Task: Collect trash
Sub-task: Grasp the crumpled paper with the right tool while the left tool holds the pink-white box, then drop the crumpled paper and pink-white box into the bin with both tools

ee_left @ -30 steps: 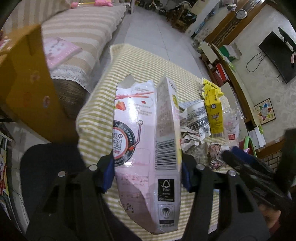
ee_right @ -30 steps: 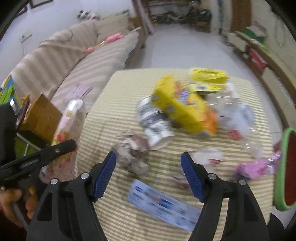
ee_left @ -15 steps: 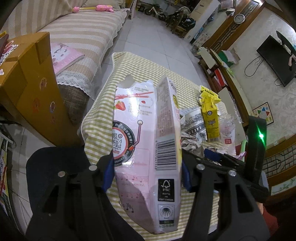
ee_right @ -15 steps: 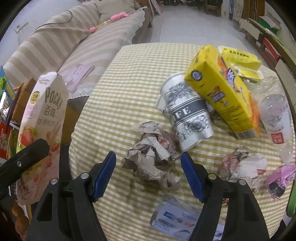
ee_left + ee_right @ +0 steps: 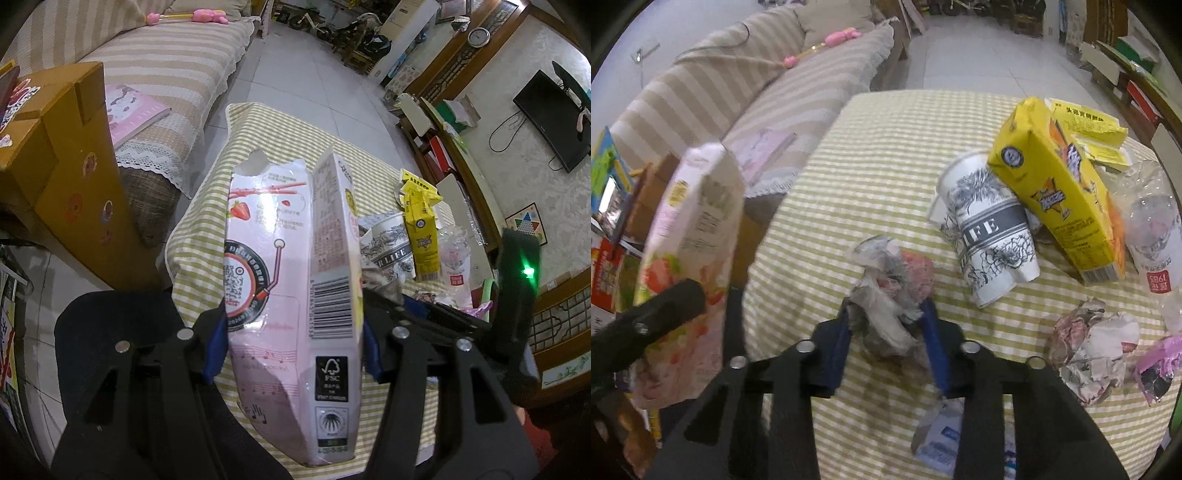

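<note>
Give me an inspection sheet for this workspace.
Surface: table under a green-and-white checked cloth.
Job's things: pink snack box clamped in the left tongs; crumpled paper wad between the right tongs.
Clutter: paper cup on its side, yellow carton leaning over it, plastic bottle, second paper wad, blue-white wrapper.
Grippers: left shut on the box; right closed around the wad.
Cables: wire below the wall TV.
Surroundings: striped sofa, cardboard box.

Glossy pink cardboard box, centre frame. Crumpled matt paper wad, mid-frame. Woven checked cloth covers the table. Printed paper cup, smooth yellow carton, clear crinkled plastic bottle at right.
</note>
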`<action>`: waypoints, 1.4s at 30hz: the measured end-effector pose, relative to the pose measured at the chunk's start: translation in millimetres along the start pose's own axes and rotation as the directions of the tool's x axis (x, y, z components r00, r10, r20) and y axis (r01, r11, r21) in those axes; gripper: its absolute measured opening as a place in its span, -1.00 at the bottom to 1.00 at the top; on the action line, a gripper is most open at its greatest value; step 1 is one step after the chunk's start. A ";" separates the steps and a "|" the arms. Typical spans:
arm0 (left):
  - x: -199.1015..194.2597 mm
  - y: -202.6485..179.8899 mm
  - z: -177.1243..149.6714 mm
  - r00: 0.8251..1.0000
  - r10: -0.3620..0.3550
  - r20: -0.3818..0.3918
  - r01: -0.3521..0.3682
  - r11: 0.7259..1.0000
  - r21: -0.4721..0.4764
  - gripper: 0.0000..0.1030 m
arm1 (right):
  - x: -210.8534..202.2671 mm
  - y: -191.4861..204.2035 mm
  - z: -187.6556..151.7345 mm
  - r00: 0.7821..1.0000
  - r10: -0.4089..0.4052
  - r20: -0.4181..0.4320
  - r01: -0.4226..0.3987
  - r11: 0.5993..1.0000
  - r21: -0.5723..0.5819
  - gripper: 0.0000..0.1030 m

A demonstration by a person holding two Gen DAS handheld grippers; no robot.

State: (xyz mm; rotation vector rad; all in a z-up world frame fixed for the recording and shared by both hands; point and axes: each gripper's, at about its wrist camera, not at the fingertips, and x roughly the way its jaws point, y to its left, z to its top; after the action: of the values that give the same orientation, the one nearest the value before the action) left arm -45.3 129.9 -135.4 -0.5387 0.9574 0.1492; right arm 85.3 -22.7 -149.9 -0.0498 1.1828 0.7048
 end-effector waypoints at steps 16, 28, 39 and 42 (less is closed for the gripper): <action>1.3 -20.5 -0.4 1.000 -0.012 -0.007 0.012 0.999 0.052 0.08 | -112.2 -21.1 -19.6 0.972 -0.024 0.232 0.004 0.996 0.085 -0.48; 10.0 -64.1 -6.3 0.998 -0.057 -0.035 0.062 0.988 0.143 0.08 | -140.6 -55.9 -45.7 0.960 -0.079 0.267 0.040 0.988 0.148 -0.48; 13.1 -111.0 -2.4 0.996 -0.086 -0.024 0.089 0.965 0.248 0.08 | -167.2 -92.6 -60.7 0.936 -0.163 0.313 0.093 0.970 0.226 -0.48; 15.1 -123.7 -1.0 0.995 -0.096 -0.023 0.099 0.958 0.268 0.08 | -173.2 -105.3 -67.1 0.932 -0.176 0.317 0.096 0.963 0.253 -0.48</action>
State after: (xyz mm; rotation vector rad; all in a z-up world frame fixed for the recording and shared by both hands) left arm 6.4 21.5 -102.3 -0.3351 0.9403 -0.0723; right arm 51.8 -214.4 -62.1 0.1791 0.9133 0.4253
